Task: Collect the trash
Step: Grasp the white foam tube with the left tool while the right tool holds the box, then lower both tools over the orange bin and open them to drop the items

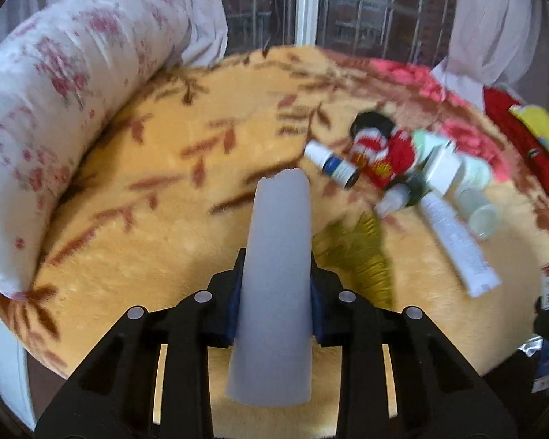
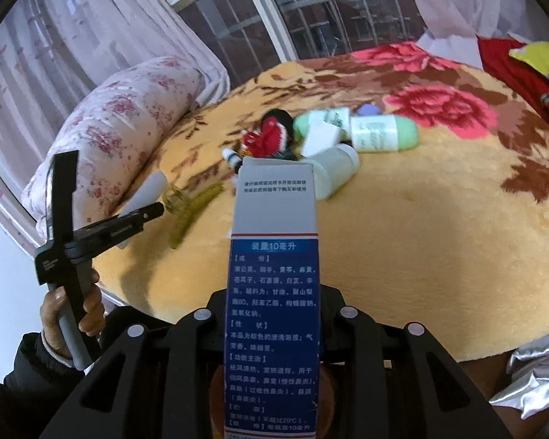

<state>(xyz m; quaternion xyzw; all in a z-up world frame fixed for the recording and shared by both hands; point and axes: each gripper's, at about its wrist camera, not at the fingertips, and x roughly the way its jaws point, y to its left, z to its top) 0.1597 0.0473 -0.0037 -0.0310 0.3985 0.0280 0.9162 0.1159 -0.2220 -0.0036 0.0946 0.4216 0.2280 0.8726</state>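
My left gripper [image 1: 276, 314] is shut on a pale grey tube [image 1: 274, 274] that sticks out forward over the bed. It also shows at the left of the right wrist view [image 2: 142, 212], with the tube [image 2: 146, 192]. My right gripper [image 2: 274, 314] is shut on a blue and white medicine box [image 2: 274, 292] held upright. On the yellow blanket [image 1: 146, 201] lies a cluster of trash: a small dropper bottle [image 1: 333, 164], a white tube [image 1: 457, 245], a white box [image 1: 444, 168], a clear cup [image 1: 479, 212] and green-capped bottles [image 2: 384, 133].
A red knitted doll [image 1: 380, 146] lies among the trash. A green hair clip [image 1: 362, 252] lies near the left gripper. A floral bolster [image 1: 55, 120] lines the bed's left side. Red cloth [image 2: 523, 77] sits at the far right. Window and curtains stand behind.
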